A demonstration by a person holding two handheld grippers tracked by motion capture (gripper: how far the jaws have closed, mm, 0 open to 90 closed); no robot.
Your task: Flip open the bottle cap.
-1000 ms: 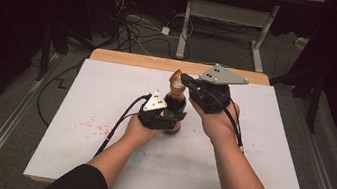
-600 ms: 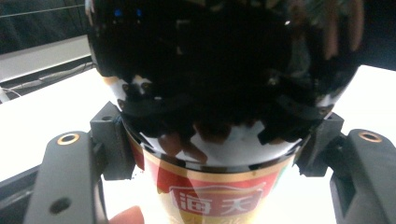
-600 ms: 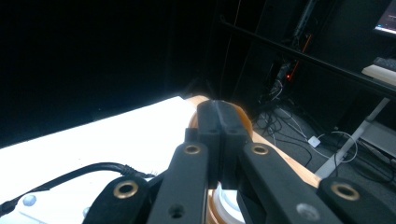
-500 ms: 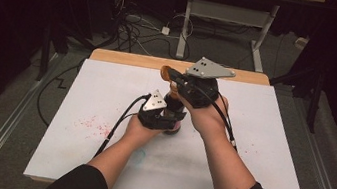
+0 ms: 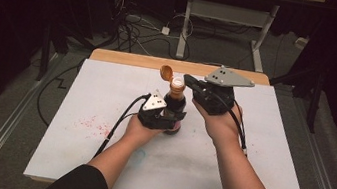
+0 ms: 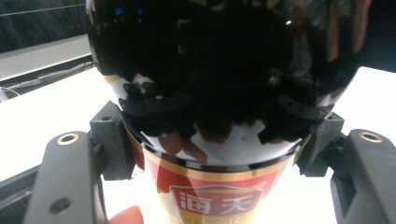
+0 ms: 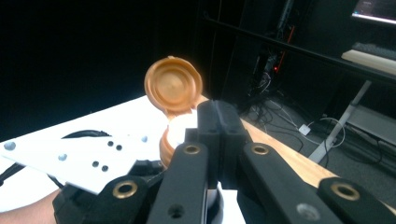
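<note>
A dark sauce bottle with a red and gold label stands upright on the white mat. My left gripper is shut on its body, a jaw on each side in the left gripper view. The orange flip cap hangs open, tilted back to the left of the white spout; its inside faces the right gripper view. My right gripper sits just right of the bottle's top, its jaws pressed together with nothing between them.
The mat covers a wooden table. Red stains mark the mat at the left. Cables and desk legs lie on the dark floor beyond the far edge. The left gripper's pale plate sits below the cap.
The cap was down on the bottle; it has swung open to the left. My right gripper went over the top, then drew back right. The left gripper stayed put.
</note>
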